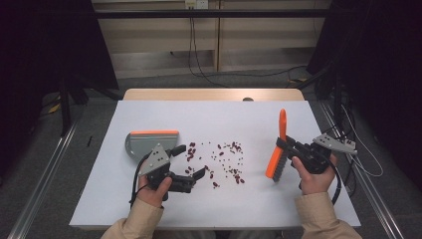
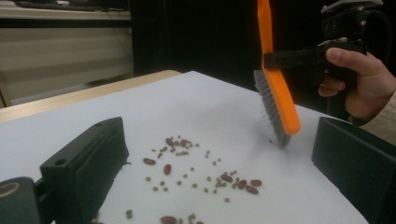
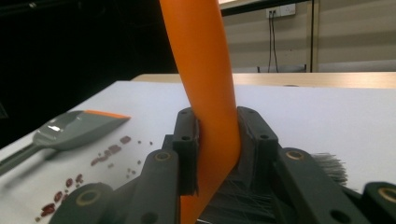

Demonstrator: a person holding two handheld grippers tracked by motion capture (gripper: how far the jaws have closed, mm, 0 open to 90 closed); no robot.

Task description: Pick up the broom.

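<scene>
Small red and green beans (image 1: 224,160) lie scattered over the middle of the white mat (image 1: 219,209). My right gripper (image 1: 287,144) is shut on the handle of an orange brush (image 1: 276,158), which stands steeply at the right of the beans. Its grey bristles (image 2: 271,109) face the beans, and its lower end is at the mat. In the right gripper view the pads clamp the orange handle (image 3: 205,79). My left gripper (image 1: 190,162) hovers open over the left edge of the beans (image 2: 205,172), nothing held. A grey dustpan (image 1: 149,142) with an orange lip lies just behind it.
The mat covers a wooden table (image 1: 214,94) whose far edge shows beyond it. Cables run across the floor behind and to the right. The dustpan (image 3: 74,129) lies flat with its handle pointing away from the beans.
</scene>
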